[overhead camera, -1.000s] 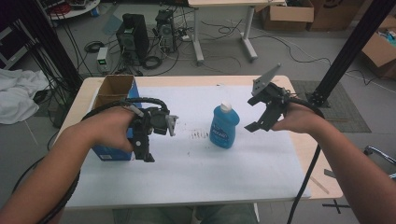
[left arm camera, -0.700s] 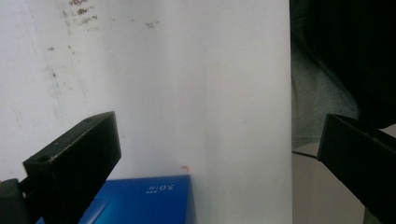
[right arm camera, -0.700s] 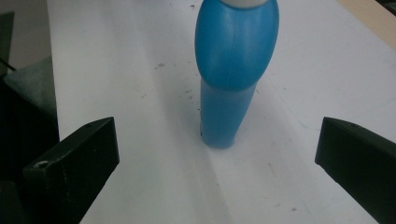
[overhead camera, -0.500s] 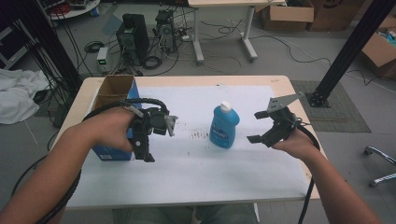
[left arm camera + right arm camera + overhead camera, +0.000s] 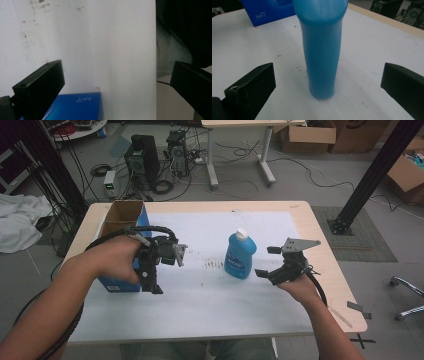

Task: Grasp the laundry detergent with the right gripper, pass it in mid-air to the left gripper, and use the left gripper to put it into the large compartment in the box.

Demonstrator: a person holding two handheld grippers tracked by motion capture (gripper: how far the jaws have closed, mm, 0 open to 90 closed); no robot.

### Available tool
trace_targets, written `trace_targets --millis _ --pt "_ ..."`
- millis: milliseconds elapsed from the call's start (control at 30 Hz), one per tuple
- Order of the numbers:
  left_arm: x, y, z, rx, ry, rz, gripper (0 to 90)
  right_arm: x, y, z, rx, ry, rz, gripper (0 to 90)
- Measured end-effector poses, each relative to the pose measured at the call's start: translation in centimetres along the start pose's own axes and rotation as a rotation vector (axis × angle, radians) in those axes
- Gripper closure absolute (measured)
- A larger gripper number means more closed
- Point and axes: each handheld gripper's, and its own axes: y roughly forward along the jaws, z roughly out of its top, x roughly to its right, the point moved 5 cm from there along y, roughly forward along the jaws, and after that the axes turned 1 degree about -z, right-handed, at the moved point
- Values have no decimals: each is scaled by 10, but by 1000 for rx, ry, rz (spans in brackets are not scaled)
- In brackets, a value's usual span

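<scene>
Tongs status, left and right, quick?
Left tongs: open, empty, above the blue box.
Right tongs: open, lined up on the blue bottle, not touching.

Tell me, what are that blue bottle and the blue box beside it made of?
The blue bottle looks like smooth, slightly see-through plastic with a white cap. The blue box seems printed cardboard: brown inside its open top, glossy blue outside.

Grey floor point(image 5: 310, 185) way out past my claws, tangle of cables point(image 5: 235, 157) and computer towers point(image 5: 142, 160) beyond my left one, white desk legs point(image 5: 265, 155) ahead, cardboard boxes point(image 5: 305, 137) and black post point(image 5: 377, 170) off my right claw
</scene>
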Motion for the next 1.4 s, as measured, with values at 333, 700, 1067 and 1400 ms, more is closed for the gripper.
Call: trace_targets --millis 333,700,1067,1400 --pt "3 -4 1 -5 -3 6 1 -1 25 -9 56 27 17 0" --pt "5 -3 0 -7 -5 5 0 0 47 -13 81 45 12 0" --pt "7 0 -3 -8 -10 -1 1 -4 69 -11 96 32 6 0" --pt "7 0 -5 -7 -19 0 0 -3 78 -10 120 44 -12 12"
